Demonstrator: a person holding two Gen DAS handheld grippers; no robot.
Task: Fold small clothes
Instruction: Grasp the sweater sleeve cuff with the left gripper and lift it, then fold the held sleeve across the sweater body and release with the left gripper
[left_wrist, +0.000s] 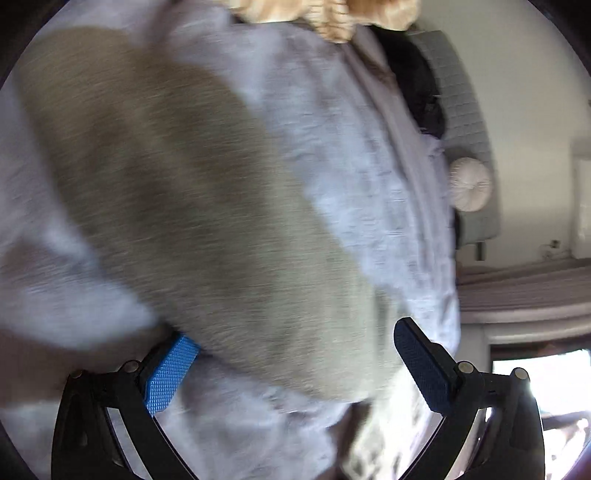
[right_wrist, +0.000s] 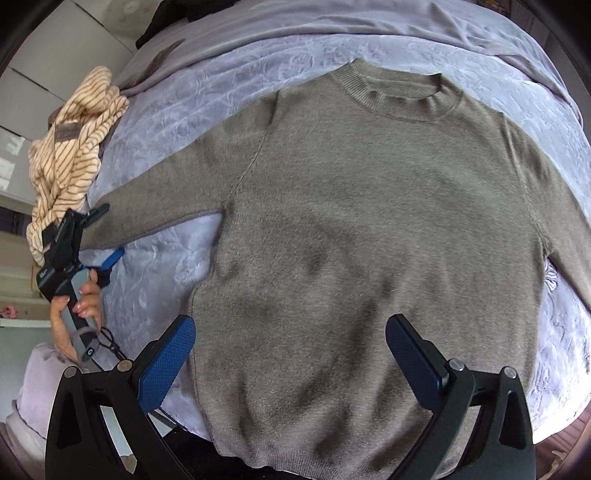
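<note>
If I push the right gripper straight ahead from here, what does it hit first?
Most likely the sweater. The right gripper has its jaws open and points at the sweater's lower body, spread flat on the bedspread. Nothing else shows in that line, though the gap to the fabric is hard to judge.

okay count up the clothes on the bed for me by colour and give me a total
Taupe-brown: 1, the sweater spread flat on the lavender bedspread.
Cream with brown stripes: 1, the striped garment bunched at the bed's edge.
Total: 2. A dark heap further back may be clothing, but that cannot be told.
</note>
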